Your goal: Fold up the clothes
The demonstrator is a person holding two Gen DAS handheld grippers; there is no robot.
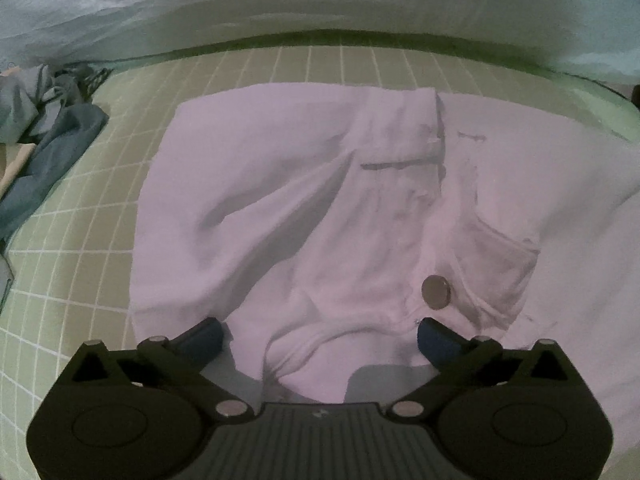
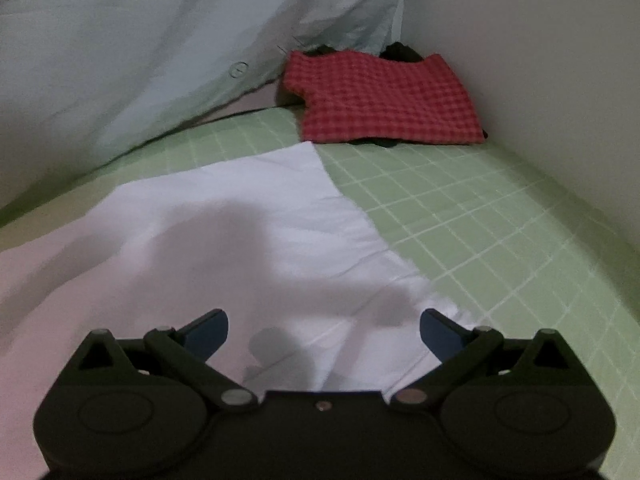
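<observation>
A pair of white trousers [image 1: 320,200] lies spread on the green gridded mat [image 1: 80,248], waistband towards me, with a metal button [image 1: 436,291] and a side pocket showing. My left gripper [image 1: 320,334] is open, its blue fingertips [image 1: 208,334] straddling the waistband just above the cloth. In the right wrist view the same white cloth [image 2: 240,240] lies flat. My right gripper [image 2: 324,330] is open over its near edge and holds nothing.
A pile of blue-grey clothes [image 1: 48,140] lies at the mat's left edge. A folded red checked garment [image 2: 384,100] sits on dark clothes at the far corner. A pale sheet [image 2: 140,40] hangs behind, and a wall [image 2: 540,60] bounds the right.
</observation>
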